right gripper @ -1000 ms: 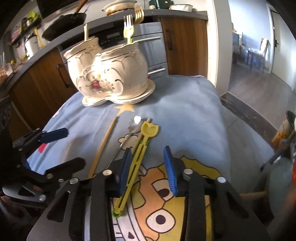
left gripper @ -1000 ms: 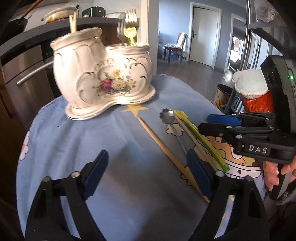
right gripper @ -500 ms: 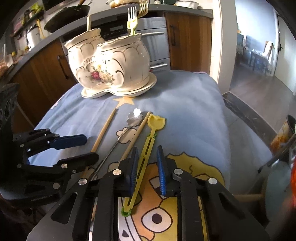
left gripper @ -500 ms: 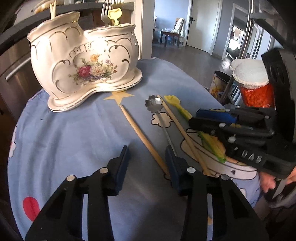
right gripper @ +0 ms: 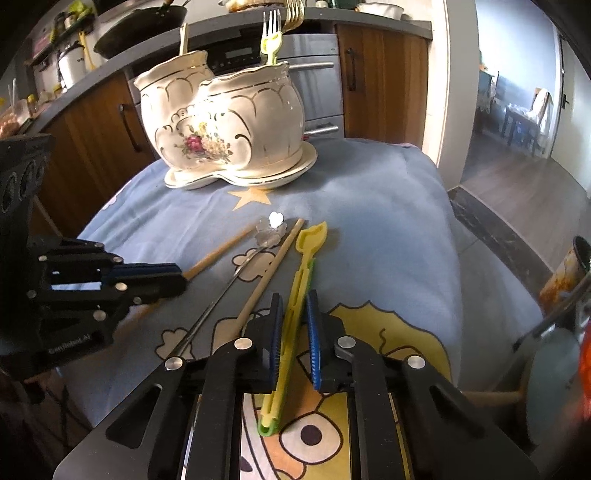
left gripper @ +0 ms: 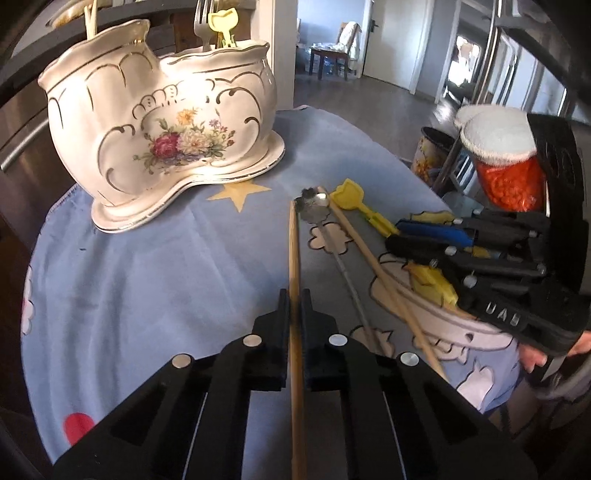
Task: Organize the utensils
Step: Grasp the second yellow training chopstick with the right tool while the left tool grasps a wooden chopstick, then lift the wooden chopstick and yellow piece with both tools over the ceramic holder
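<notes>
A white floral ceramic holder stands at the back of the blue cloth, with forks in it. My left gripper is shut on a wooden chopstick that lies on the cloth. A second chopstick and a metal spoon lie beside it. My right gripper straddles a yellow-green plastic utensil. Its jaws are closing, and both pads touch the utensil.
A jar of orange stuff with a white cloth lid and a patterned tin stand off the table's right side. Behind the holder runs a kitchen counter with a pan. A hand holds the right gripper.
The left jaws came from wide open to shut on the chopstick, and the gripper tipped further down. The right jaws narrowed around the yellow-green utensil while that hand stayed put.
</notes>
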### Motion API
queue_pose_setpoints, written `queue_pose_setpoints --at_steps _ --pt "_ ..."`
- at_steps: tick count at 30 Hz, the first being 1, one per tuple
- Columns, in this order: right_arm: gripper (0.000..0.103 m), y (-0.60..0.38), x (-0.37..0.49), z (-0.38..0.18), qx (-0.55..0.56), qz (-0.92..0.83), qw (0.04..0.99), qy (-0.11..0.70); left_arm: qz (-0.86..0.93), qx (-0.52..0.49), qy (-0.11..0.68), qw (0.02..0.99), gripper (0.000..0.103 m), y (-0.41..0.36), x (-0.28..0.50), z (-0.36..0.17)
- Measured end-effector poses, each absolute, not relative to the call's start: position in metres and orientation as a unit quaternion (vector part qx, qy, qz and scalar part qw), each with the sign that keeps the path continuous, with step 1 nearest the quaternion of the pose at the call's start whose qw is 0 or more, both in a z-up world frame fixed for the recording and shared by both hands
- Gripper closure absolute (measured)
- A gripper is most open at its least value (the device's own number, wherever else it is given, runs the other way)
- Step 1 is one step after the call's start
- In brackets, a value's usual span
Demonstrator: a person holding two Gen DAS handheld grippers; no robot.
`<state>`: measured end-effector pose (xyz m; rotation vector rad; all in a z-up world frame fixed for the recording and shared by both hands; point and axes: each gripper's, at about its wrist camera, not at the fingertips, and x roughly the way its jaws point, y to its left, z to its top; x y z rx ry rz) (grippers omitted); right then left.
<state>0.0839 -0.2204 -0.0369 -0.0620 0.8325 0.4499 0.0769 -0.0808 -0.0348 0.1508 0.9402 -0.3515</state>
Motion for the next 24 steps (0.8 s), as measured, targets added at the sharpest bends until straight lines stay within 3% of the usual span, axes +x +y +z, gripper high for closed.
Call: queue_pose_setpoints --at_steps 8,16,24 --pt "0.091 -0.225 0.086 -0.037 -0.041 0.206 0.889 0.407 -0.163 0.137 0.456 0.864 0.097 -0.070 0.066 -0.033" --pt "0.081 -0.224 0.089 -0.038 -0.030 0.208 0.891 0.403 -0.169 0.124 0.459 0.863 0.096 -0.053 0.050 -0.035" --pt "0.085 -0.217 0.095 -0.038 -0.048 0.193 0.893 0.403 -0.174 0.112 0.455 0.866 0.087 -0.042 0.040 -0.035"
